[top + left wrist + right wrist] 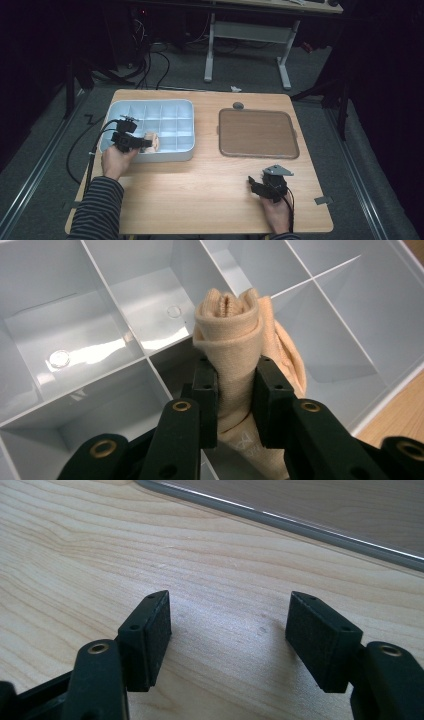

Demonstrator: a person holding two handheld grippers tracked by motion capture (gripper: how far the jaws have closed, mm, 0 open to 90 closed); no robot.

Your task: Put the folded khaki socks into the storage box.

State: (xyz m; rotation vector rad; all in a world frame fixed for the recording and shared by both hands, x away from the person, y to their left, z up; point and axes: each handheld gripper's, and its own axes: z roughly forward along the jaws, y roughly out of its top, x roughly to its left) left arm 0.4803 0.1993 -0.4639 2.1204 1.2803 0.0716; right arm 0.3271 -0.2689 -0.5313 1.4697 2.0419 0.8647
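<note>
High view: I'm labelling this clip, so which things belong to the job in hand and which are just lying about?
In the job:
- left claw, shut on the rolled beige cloth
- divided grey tray, over which the cloth is held

Lying about:
- brown tray
- right claw, open over bare table
- small grey disc

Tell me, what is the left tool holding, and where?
The left tool pinches a rolled beige sock around its middle, over the divided tray.

Surface (200,200): compartment box (165,107) at left, flat tray (257,134) at right, well apart; rolled cloth (151,141) over the box's near compartments.
</note>
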